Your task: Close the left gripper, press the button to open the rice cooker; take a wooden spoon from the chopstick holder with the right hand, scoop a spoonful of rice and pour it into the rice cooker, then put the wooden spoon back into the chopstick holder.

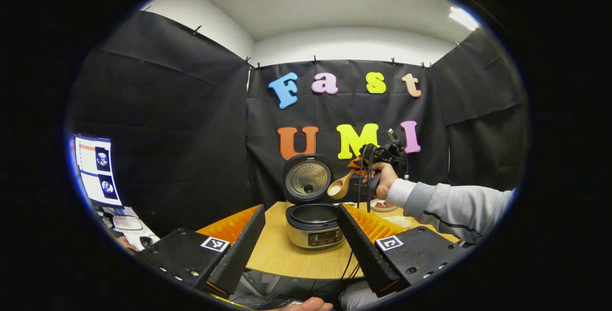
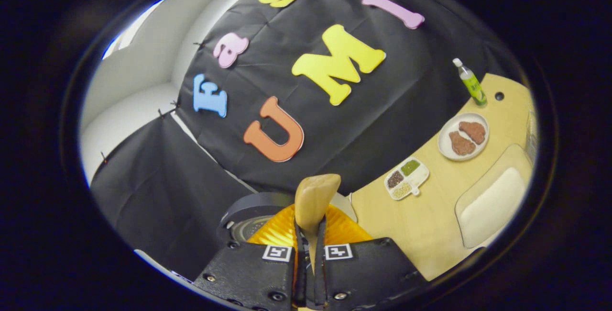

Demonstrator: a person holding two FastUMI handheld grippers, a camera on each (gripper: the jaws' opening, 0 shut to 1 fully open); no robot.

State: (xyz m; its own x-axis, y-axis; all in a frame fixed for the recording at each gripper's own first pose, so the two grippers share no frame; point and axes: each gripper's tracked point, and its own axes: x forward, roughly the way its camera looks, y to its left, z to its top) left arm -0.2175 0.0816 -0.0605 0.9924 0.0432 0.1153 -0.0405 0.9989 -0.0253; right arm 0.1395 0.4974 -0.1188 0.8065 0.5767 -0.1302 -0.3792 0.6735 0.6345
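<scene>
I am holding my left gripper [image 1: 300,239] back from the cooker [image 1: 315,225], its fingers spread wide and gripping nothing, the cooker showing in the gap between them. The cooker is sitting on the table [image 1: 287,256] with its lid [image 1: 306,178] standing open behind the empty pot.

In the left gripper view my right hand [image 1: 384,178] is holding the right gripper [image 1: 357,165] just right of the lid and above the cooker's right side. The spoon [image 1: 341,186] is sticking out of it, bowl tilting down toward the lid and hanging above the pot's right edge, not touching it. I cannot tell whether any rice is lying in the bowl.

In the right gripper view my right gripper [image 2: 310,249] is clamping the spoon [image 2: 314,198], both fingers squeezed against its handle with barely a gap. The spoon's bowl is rising straight ahead of the fingers. Part of the cooker [image 2: 248,220] is peeking out just left of the fingers, below the spoon.

To the right of the cooker on the table [image 2: 430,225], a divided tray [image 2: 407,178] of grains is lying nearest. Beyond it are sitting a plate [image 2: 464,136] and a bottle [image 2: 470,82].
</scene>
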